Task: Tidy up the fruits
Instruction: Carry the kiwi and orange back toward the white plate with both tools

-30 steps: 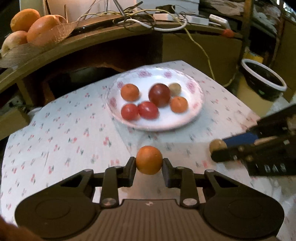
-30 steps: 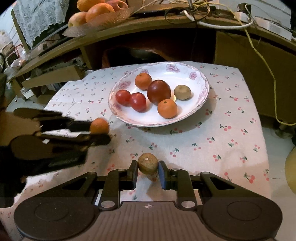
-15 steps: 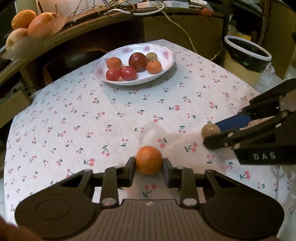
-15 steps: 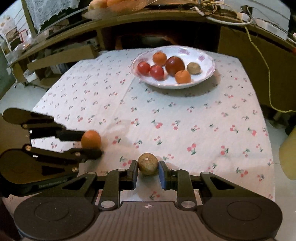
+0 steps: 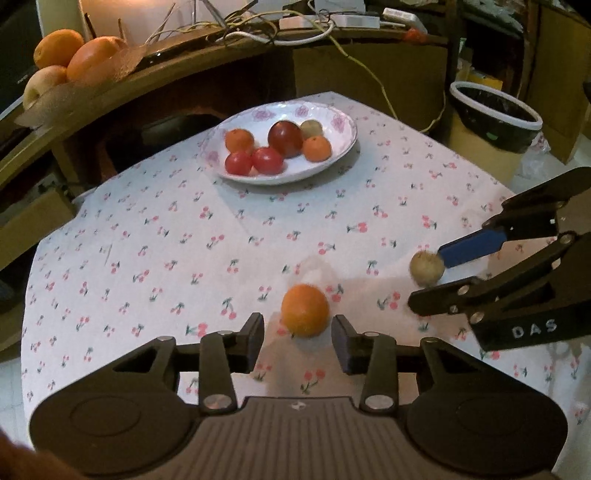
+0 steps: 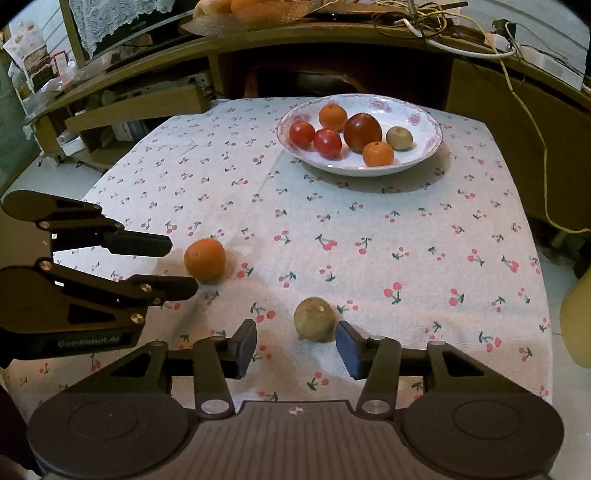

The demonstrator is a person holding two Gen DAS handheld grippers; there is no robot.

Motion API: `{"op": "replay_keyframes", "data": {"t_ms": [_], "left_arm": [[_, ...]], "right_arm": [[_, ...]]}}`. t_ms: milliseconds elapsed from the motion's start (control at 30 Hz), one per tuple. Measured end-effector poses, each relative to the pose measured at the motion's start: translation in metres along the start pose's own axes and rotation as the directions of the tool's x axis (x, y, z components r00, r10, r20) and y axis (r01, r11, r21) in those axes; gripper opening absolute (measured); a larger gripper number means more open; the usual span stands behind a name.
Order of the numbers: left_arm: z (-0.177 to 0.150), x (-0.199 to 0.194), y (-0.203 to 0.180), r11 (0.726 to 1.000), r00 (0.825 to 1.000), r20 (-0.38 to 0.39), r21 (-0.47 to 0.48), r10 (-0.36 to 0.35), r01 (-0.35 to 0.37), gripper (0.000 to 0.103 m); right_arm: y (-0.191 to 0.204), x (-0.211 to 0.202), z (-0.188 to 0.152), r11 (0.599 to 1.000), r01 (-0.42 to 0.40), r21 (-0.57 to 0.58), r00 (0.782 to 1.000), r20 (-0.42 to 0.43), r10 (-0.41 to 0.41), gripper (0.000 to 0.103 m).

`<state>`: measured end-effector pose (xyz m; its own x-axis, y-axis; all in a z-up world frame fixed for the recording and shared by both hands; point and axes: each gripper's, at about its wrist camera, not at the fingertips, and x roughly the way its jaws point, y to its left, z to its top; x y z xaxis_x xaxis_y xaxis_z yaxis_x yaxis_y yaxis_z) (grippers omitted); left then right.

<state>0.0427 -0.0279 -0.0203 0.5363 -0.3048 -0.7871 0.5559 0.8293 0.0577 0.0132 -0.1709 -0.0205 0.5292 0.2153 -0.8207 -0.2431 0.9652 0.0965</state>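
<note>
An orange [image 5: 305, 311] lies on the cherry-print tablecloth [image 5: 184, 236] between the spread fingers of my left gripper [image 5: 297, 339], which is open. It also shows in the right wrist view [image 6: 204, 259]. A brown kiwi [image 6: 314, 324] lies on the cloth between the fingers of my open right gripper [image 6: 295, 345], close to the right blue pad. The kiwi also shows in the left wrist view [image 5: 427, 267]. A white floral plate [image 6: 424, 158] at the far side holds two oranges, two tomatoes, a dark red apple and a kiwi.
A wooden shelf [image 5: 147, 85] curves behind the table, with a basket of large fruit [image 5: 70, 62] and tangled cables [image 5: 295, 26]. A black bin with a white rim [image 5: 495, 118] stands at the right past the table edge. A yellow object [image 6: 576, 325] sits off the table's right side.
Both grippers have opened and let go of their fruit: the orange and the kiwi now rest on the cloth. Earlier both grippers drew back from the plate toward the near edge.
</note>
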Motion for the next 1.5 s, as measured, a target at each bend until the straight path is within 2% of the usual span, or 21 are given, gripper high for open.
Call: {"op": "replay_keyframes", "data": {"t_ms": [167, 633, 733, 800, 1500], "left_arm": [[0.004, 0.01, -0.001, 1.0, 1.0, -0.006, -0.007, -0.021, 0.021, 0.046], [0.005, 0.019, -0.001, 0.999, 1.0, -0.025, -0.033, 0.002, -0.002, 0.042], [0.005, 0.021, -0.005, 1.0, 1.0, -0.03, -0.02, -0.004, 0.003, 0.038], [0.007, 0.021, -0.006, 1.0, 1.0, -0.03, -0.021, -0.005, 0.005, 0.036], [0.01, 0.019, -0.014, 1.0, 0.999, -0.036, 0.0, -0.023, 0.023, 0.036]], "right_arm": [[-0.004, 0.004, 0.001, 1.0, 0.003, 0.019, 1.0, -0.002, -0.003, 0.049], [-0.002, 0.006, 0.002, 1.0, -0.002, 0.022, 1.0, -0.011, 0.002, 0.044], [-0.003, 0.004, 0.001, 1.0, 0.006, 0.023, 1.0, -0.012, -0.006, 0.037], [-0.004, 0.004, 0.001, 0.999, 0.021, 0.03, 1.0, -0.015, -0.021, 0.026], [-0.002, 0.003, 0.0, 0.999, 0.029, 0.04, 0.999, -0.023, -0.028, 0.025]]}}
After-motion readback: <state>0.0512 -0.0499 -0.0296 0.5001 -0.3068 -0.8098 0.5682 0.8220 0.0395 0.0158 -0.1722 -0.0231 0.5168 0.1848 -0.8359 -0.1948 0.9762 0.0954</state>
